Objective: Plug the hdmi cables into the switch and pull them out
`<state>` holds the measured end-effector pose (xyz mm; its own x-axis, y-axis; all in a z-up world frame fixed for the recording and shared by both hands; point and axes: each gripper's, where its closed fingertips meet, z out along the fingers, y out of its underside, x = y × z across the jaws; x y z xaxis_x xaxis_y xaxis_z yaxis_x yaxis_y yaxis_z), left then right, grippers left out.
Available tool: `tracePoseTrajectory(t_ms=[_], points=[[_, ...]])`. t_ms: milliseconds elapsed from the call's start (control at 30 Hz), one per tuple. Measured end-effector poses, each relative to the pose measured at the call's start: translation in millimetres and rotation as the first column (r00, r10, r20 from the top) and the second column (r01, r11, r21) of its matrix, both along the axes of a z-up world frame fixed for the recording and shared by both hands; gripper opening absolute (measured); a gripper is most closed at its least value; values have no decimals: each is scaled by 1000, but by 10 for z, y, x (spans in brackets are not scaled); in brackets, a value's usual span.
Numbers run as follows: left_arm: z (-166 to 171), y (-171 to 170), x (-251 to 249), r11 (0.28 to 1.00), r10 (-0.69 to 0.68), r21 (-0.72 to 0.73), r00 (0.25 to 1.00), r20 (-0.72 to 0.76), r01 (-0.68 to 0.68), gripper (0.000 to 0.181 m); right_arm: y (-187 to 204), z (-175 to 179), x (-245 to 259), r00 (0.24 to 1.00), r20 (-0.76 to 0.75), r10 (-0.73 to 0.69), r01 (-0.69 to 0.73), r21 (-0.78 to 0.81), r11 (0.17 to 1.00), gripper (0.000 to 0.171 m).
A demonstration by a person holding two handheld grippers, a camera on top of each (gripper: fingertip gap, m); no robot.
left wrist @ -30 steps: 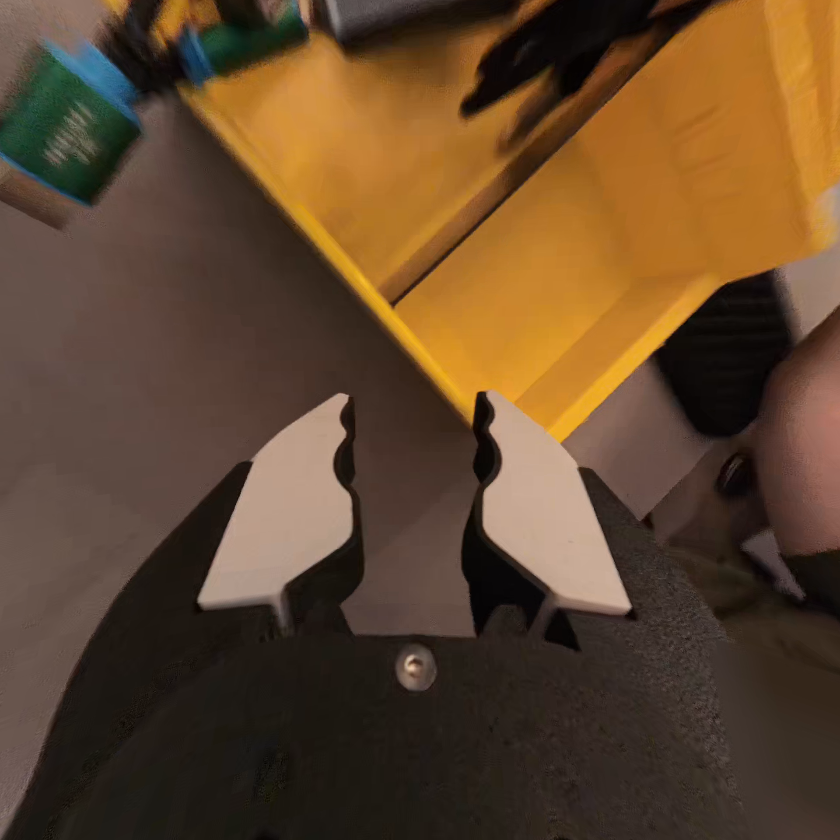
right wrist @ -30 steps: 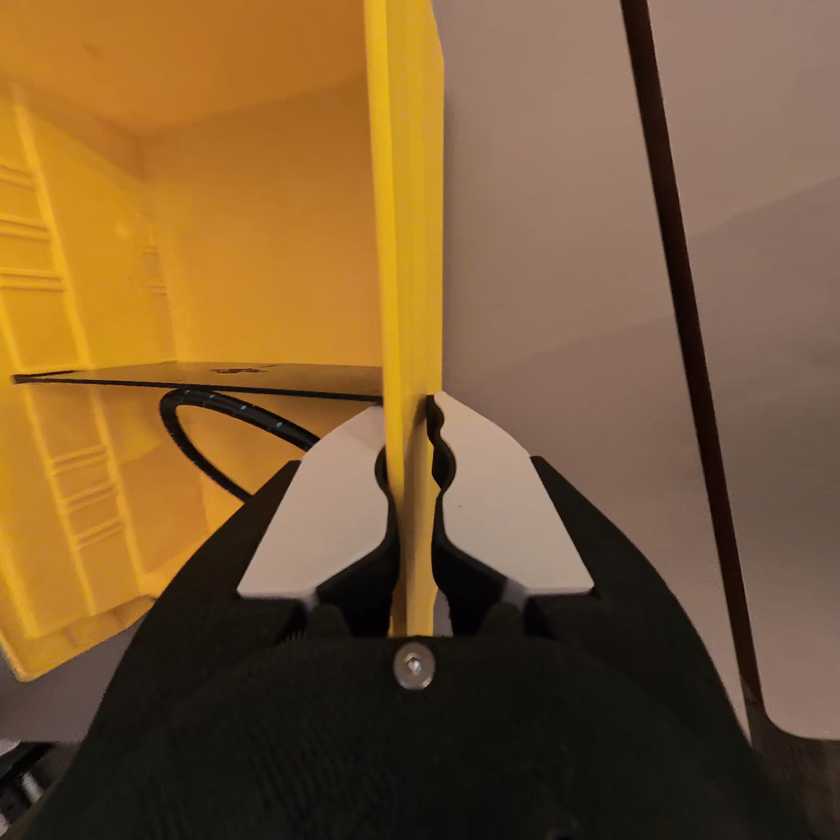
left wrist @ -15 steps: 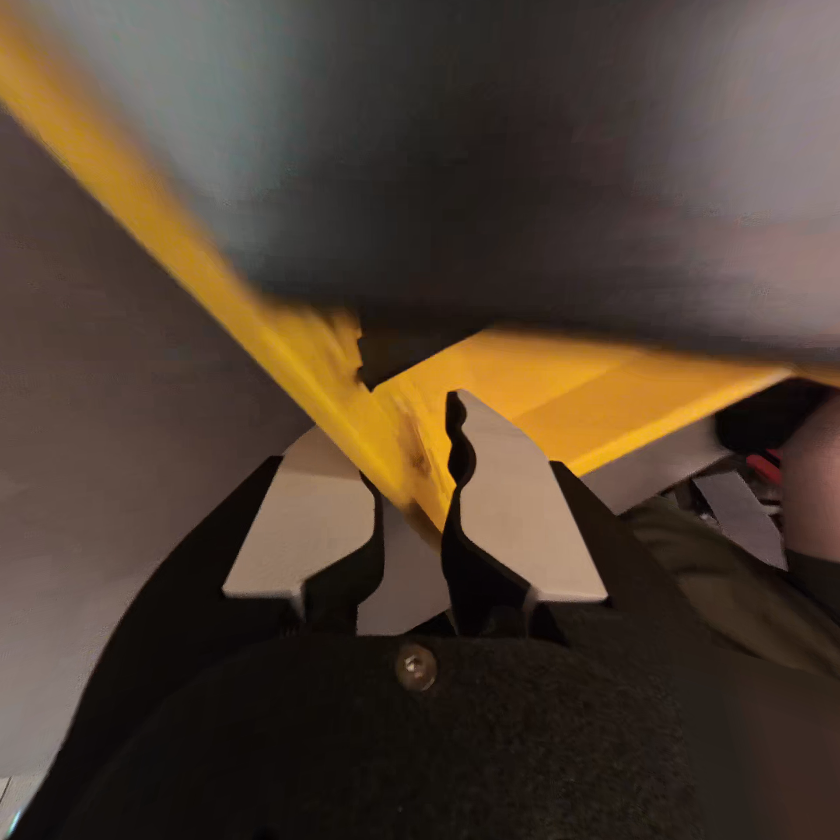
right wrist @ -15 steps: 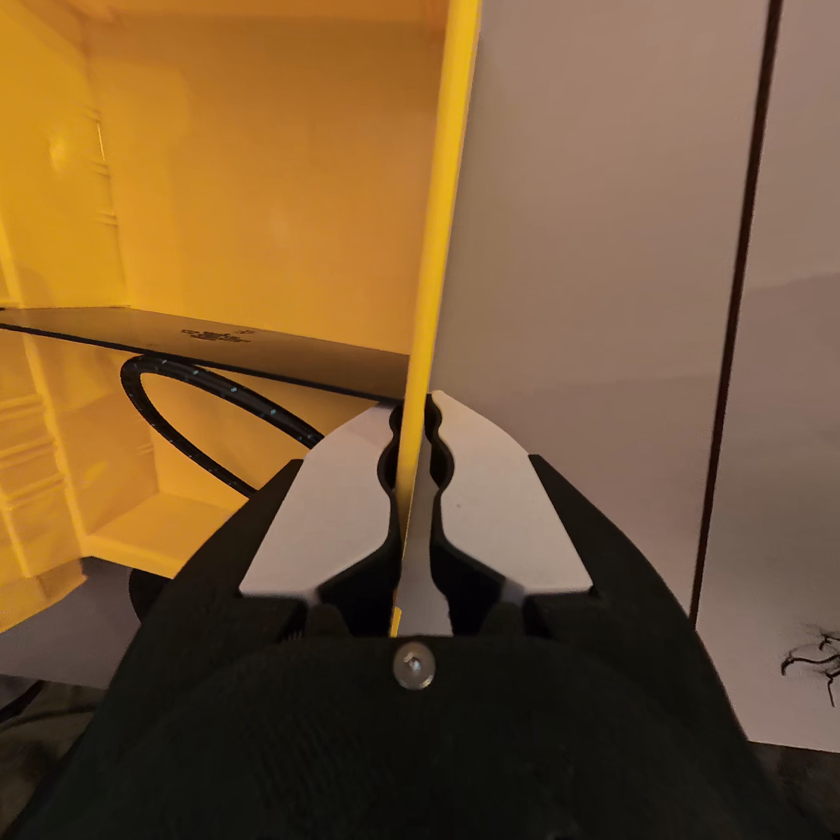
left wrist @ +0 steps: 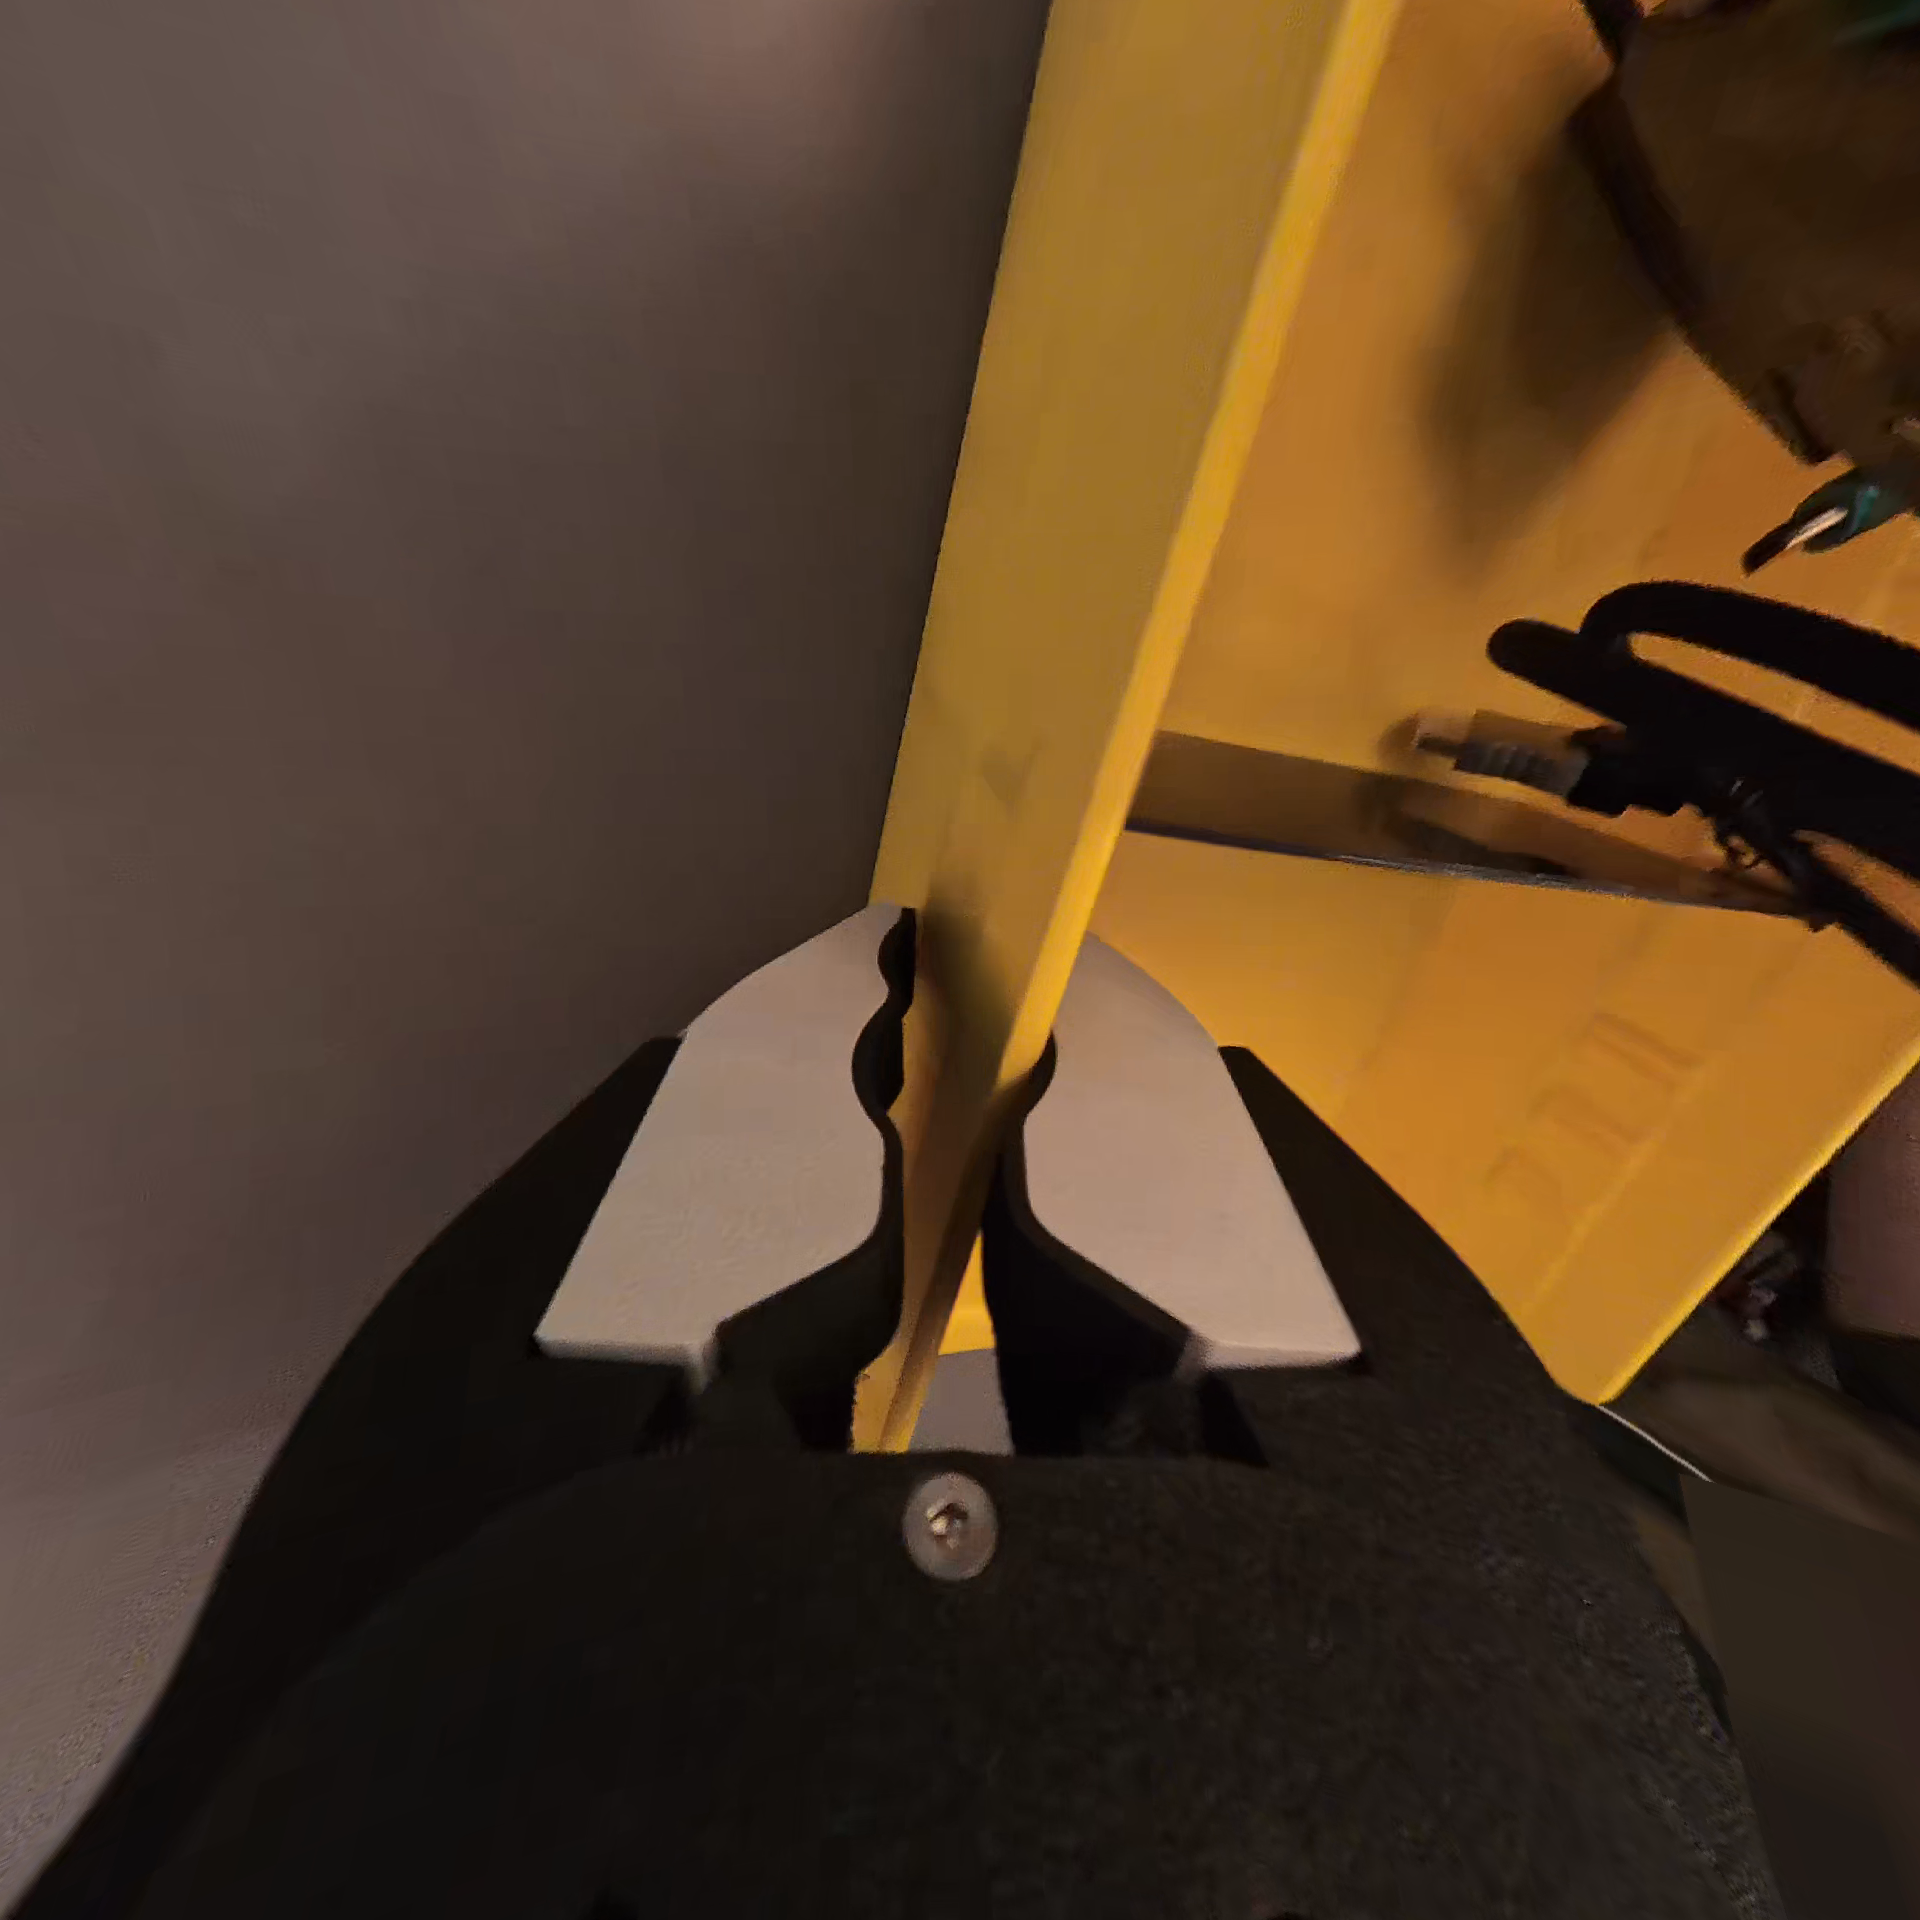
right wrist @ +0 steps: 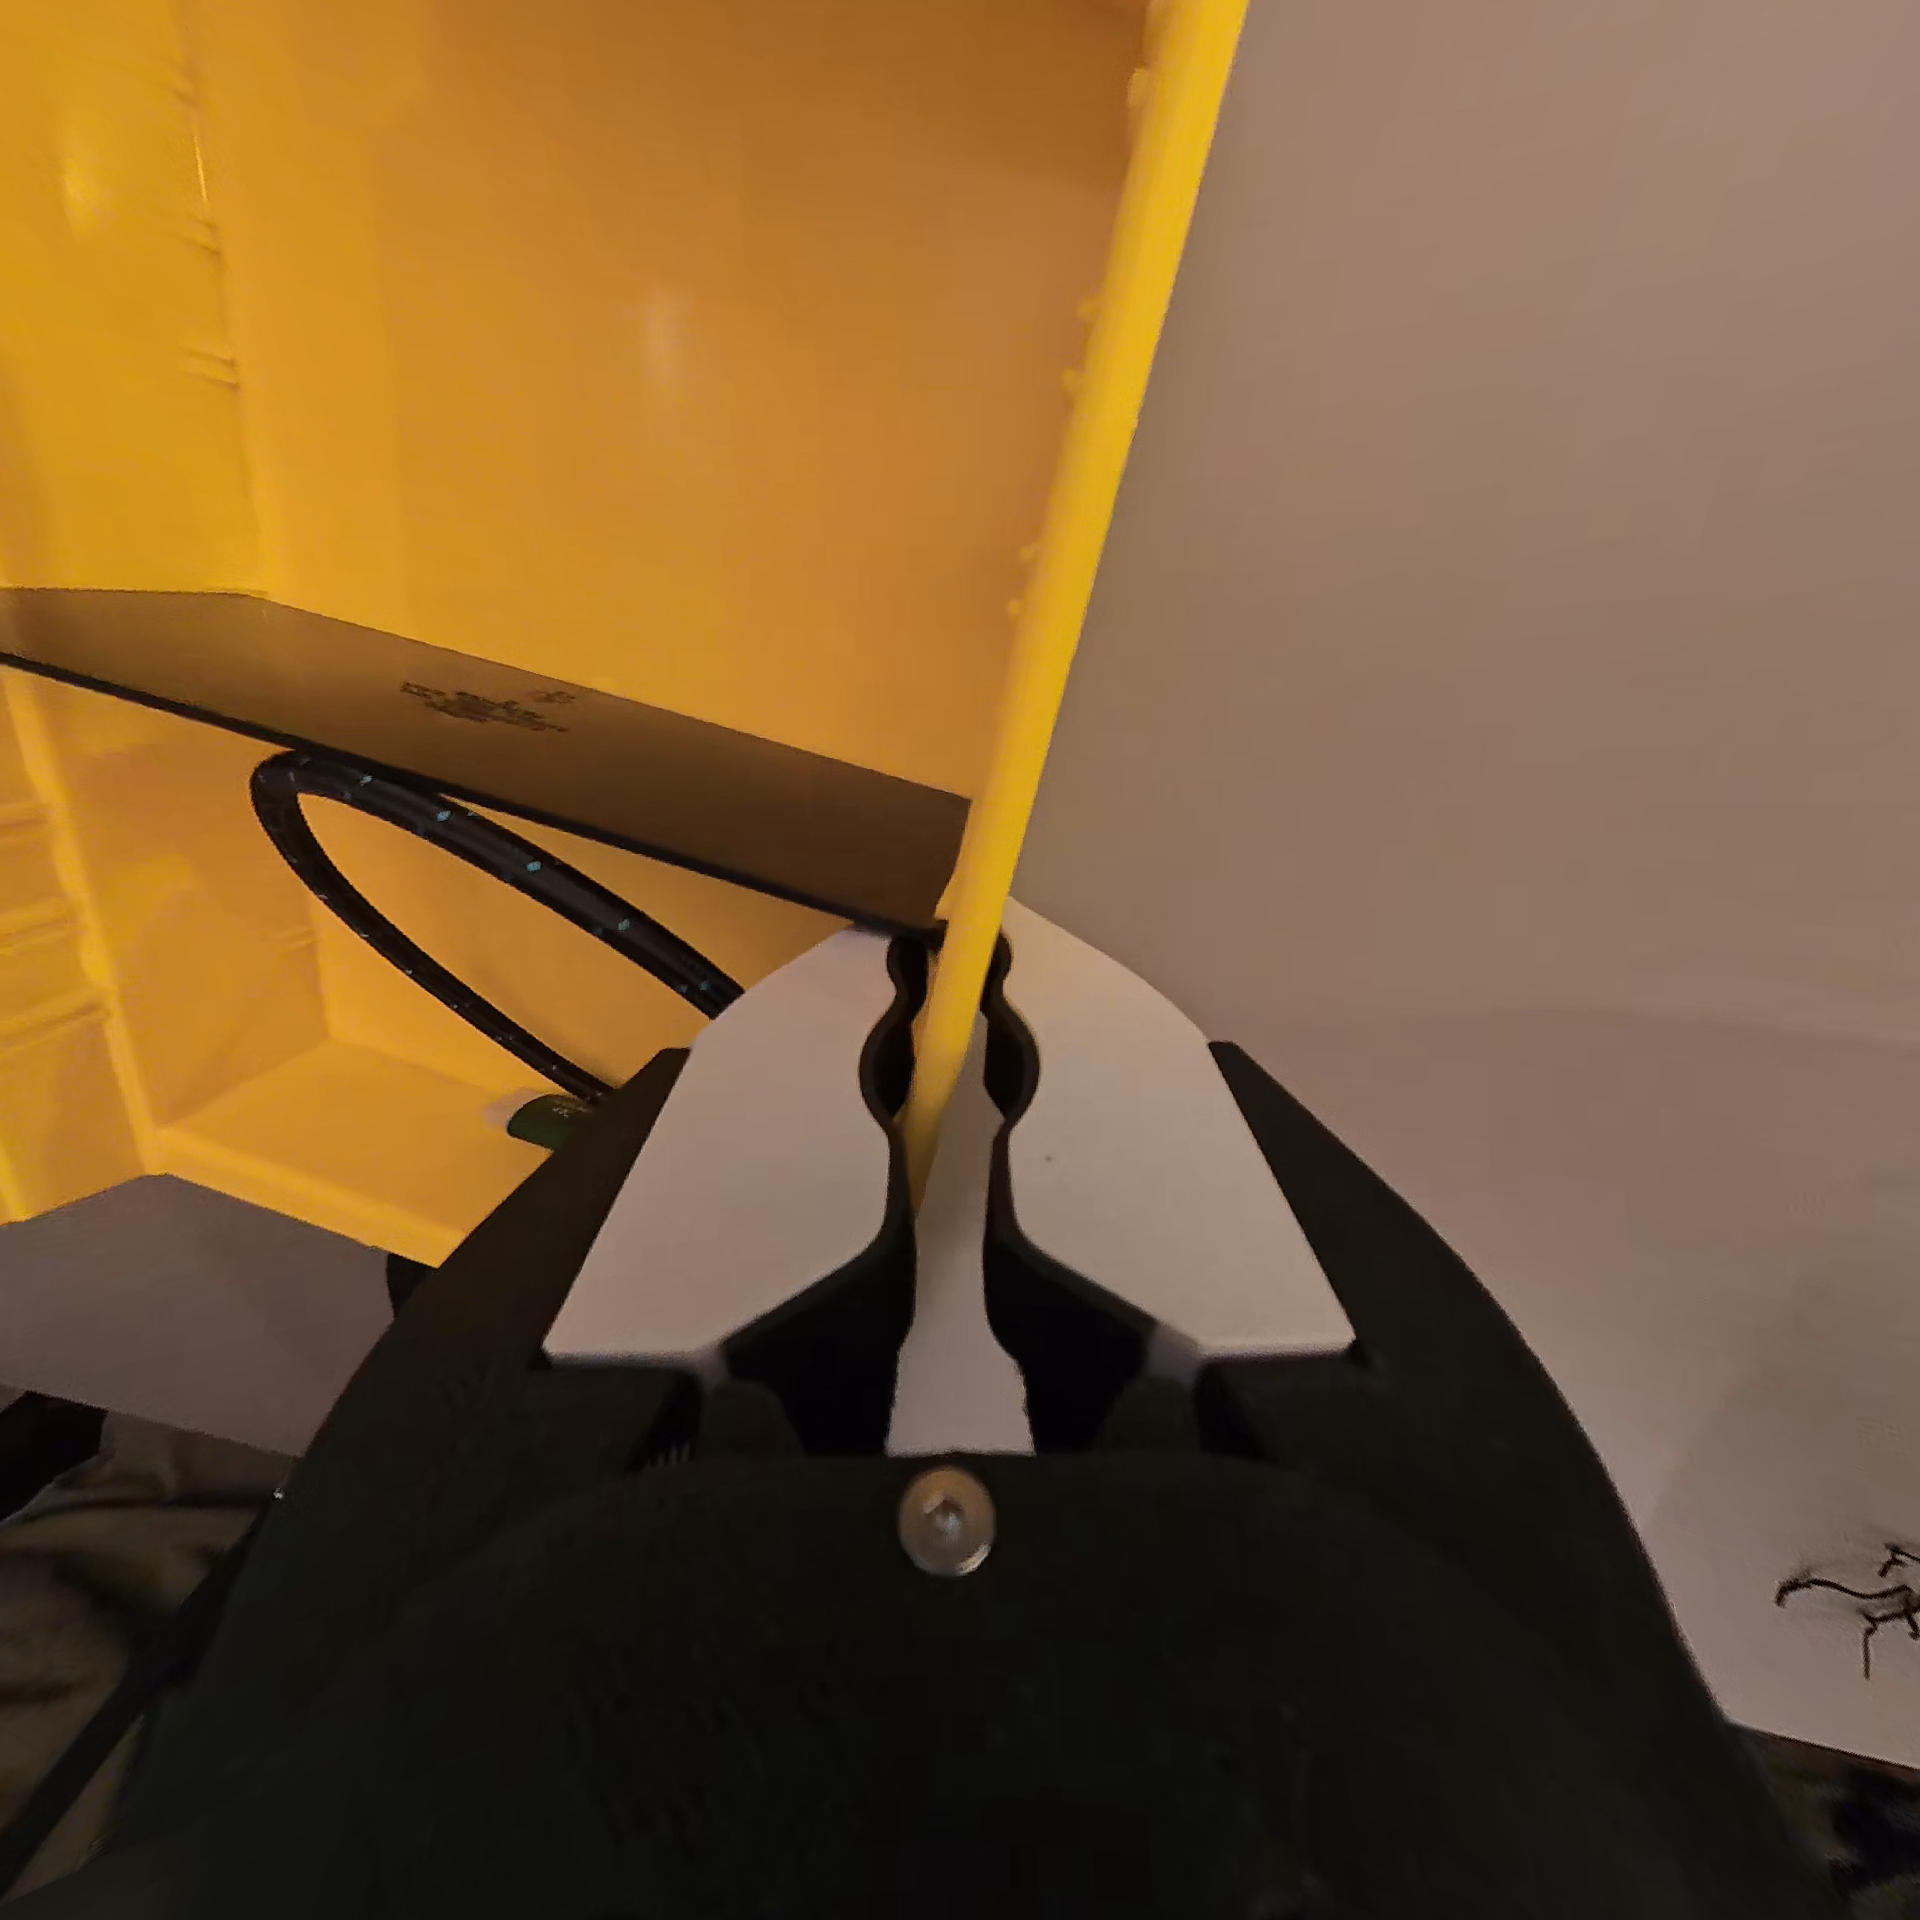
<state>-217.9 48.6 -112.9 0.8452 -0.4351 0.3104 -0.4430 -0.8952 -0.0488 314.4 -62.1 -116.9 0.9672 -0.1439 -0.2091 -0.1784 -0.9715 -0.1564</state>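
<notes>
Right now both claws are busy with a big yellow bin point(left wrist: 1174, 436), not with any plug. The left claw point(left wrist: 961, 997) is squeezed shut on one thin wall of the bin, and the right claw point(right wrist: 951, 997) is squeezed shut on another wall point(right wrist: 1091, 468). The bin looks tipped up, so we peek inside it. A flat dark board point(right wrist: 582, 769) sits across the inside like a little shelf. A black cable point(right wrist: 488, 883) loops under that board, and in the left view a cable end with a silver plug point(left wrist: 1496, 753) lies on top of the board. I cannot tell which thing is the switch. So this step looks like getting the bin into place, before any plugging starts. Next, I think the bin must be set down steady on the white table point(right wrist: 1558, 727). Then one claw must let go, reach in, and pinch the plug by its black end.
</notes>
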Motion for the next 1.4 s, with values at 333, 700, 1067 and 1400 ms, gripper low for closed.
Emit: tracePoseTrajectory(t_ms=[333,700,1067,1400], points=[[21,174,-1424,938,346,12,937,41,-347,13,207,-79,-551,989,39,146,-141,-99,985,9],[43,258,-1804,862,503,-26,847,172,-507,21,145,-75,-362,992,50,118,-113,-94,989,8],[45,294,-1827,862,500,-19,842,203,-507,23,265,-75,-247,991,87,102,-98,-47,994,8],[52,357,-2011,834,533,21,815,226,-552,22,262,-76,-205,995,53,81,-80,-15,997,8]])
